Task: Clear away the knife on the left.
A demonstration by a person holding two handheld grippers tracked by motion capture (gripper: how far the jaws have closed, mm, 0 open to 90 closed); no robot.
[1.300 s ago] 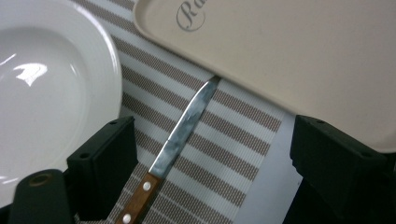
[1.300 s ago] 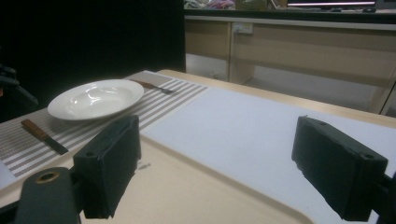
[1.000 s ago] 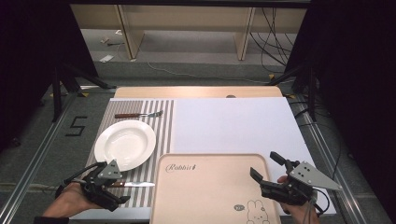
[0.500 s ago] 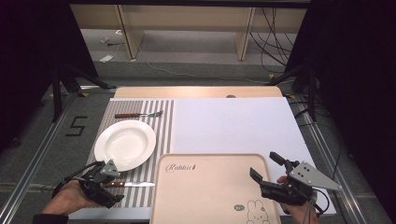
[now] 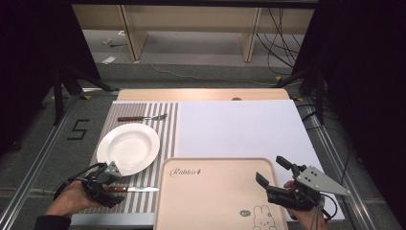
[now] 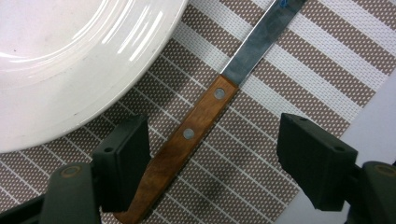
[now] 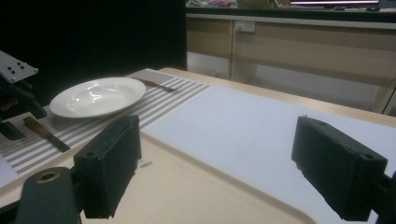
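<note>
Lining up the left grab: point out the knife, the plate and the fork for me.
knife (image 6: 191,132): left gripper view, wooden handle between the rivets.
plate (image 5: 128,147): high view, middle of the white bowl.
fork (image 5: 141,117): high view, where handle meets metal neck.

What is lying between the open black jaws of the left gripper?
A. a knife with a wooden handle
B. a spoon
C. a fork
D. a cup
A: in the left gripper view, the knife with its brown wooden handle lies on the striped placemat between the open jaws of the left gripper, beside the white plate; the fork lies beyond the plate.
</note>
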